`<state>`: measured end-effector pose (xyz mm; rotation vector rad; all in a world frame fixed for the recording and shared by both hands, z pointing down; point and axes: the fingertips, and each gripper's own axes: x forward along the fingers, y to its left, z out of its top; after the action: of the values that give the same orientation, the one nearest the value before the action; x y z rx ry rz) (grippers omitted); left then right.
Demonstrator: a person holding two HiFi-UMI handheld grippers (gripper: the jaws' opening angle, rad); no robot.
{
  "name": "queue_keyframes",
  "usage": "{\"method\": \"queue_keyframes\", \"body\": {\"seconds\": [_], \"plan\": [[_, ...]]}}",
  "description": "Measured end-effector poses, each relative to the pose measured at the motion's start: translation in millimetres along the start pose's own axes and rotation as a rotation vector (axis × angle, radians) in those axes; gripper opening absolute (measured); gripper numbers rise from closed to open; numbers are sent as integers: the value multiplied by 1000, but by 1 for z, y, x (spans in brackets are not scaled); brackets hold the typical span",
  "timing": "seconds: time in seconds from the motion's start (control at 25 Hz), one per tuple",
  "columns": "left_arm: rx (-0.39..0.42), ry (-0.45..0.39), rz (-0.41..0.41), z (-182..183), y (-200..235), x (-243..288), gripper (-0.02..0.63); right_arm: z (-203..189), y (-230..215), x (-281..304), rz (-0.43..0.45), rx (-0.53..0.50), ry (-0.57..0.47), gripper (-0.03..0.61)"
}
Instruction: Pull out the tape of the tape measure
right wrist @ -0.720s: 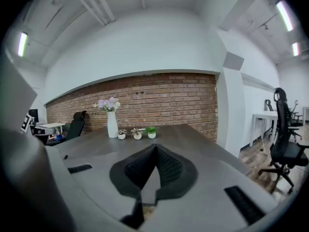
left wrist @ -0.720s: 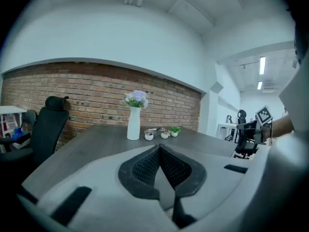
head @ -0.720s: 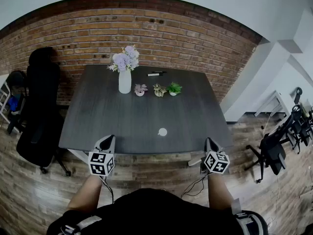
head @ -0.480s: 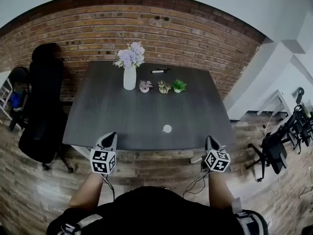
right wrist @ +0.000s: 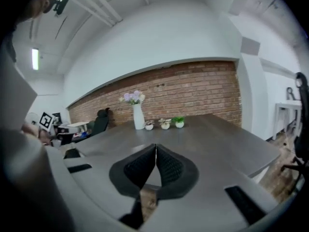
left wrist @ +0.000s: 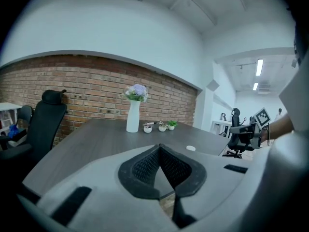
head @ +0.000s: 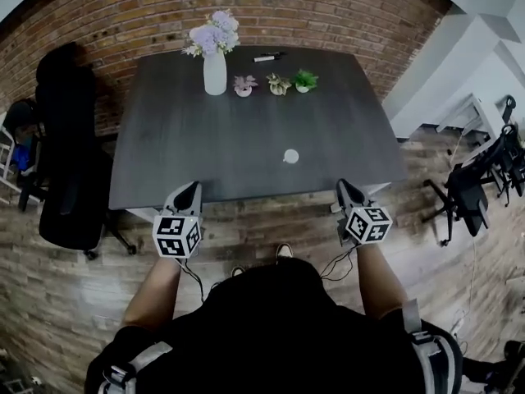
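The tape measure (head: 290,156) is a small white round case lying on the dark table (head: 205,138), near its front edge and right of the middle. In the left gripper view the tape measure (left wrist: 191,148) shows as a small white disc to the right of the jaws. My left gripper (head: 190,189) hangs at the table's front edge, left of the case, shut with nothing in it (left wrist: 160,149). My right gripper (head: 343,185) is at the same edge, just right of the case, also shut and empty (right wrist: 155,148). Neither touches the tape measure.
At the back of the table stand a white vase with lilac flowers (head: 214,71), three small potted plants (head: 278,83) and a black marker (head: 267,57). A black chair (head: 66,162) is at the table's left, an office chair (head: 467,191) to the right. A brick wall runs behind.
The head view has tipped downward, so the table sits higher in the frame. Both grippers stay shut at the table's front edge, now slightly higher in the frame.
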<state>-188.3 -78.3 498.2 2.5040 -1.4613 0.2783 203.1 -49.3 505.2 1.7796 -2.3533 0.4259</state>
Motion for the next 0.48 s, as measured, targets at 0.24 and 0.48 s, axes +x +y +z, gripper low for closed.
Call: {"method": "queue_keyframes", "body": {"seconds": [0.24,0.48], "plan": [[-32,50,-8,-20,-18,22,8,-66,49,47,266,-225,288,267],[-10,78,32,-12,-30,58,8,-74,34,122,411,-370,373,267]]}}
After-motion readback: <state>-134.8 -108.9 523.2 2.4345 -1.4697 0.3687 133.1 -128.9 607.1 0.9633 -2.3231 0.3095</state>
